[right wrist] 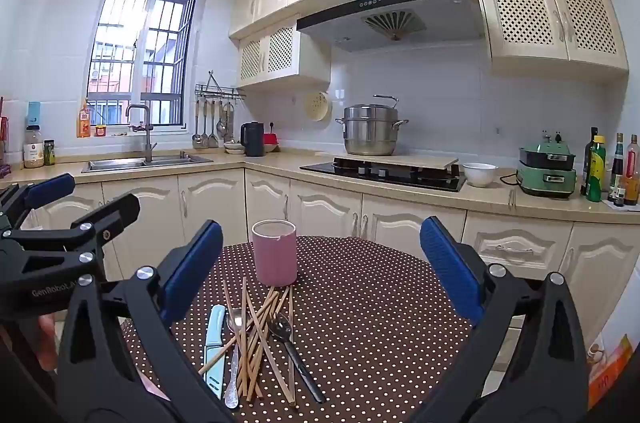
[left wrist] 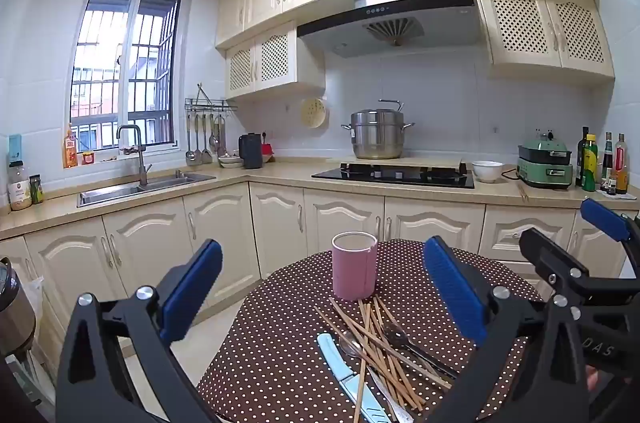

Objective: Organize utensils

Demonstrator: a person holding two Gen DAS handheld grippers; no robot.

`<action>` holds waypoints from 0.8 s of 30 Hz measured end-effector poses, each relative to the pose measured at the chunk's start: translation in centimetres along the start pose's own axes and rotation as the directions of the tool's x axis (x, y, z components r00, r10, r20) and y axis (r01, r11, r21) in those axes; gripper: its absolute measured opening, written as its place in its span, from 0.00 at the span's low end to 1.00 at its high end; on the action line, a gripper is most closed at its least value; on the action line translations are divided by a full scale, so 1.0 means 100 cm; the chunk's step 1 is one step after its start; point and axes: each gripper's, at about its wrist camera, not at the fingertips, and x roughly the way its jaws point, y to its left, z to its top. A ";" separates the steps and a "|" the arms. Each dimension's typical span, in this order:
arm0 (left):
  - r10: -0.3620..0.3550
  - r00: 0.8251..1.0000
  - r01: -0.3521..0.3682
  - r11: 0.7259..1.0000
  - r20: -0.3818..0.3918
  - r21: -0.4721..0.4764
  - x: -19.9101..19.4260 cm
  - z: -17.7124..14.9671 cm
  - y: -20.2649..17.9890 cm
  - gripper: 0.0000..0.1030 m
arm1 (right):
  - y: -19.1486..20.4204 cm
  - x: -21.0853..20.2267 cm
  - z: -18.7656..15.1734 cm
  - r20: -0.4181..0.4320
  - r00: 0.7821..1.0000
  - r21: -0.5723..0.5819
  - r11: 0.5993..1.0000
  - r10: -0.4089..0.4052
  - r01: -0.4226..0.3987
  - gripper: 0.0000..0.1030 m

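A pink cylindrical holder stands upright and empty-looking on a round table with a brown polka-dot cloth. In front of it lies a loose pile of wooden chopsticks, a light-blue-handled knife, a silver spoon and a dark-handled spoon. My left gripper is open and empty above the pile. My right gripper is open and empty, right of the pile. Each gripper shows at the edge of the other's view.
Beyond the table runs an L-shaped kitchen counter with a sink, a black cooktop with a steel pot, a white bowl, a green cooker and several bottles. Cream cabinets stand below.
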 end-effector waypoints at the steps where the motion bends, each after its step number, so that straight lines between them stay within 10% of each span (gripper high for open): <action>1: 0.000 1.000 0.000 1.000 -0.002 -0.001 0.000 0.000 0.000 0.96 | 0.000 0.000 0.000 0.000 1.000 0.000 1.000 0.000 0.000 0.94; 24: -0.001 1.000 0.001 1.000 -0.008 -0.003 0.000 -0.009 -0.004 0.96 | -0.003 0.002 -0.004 -0.003 1.000 0.002 1.000 -0.001 0.001 0.94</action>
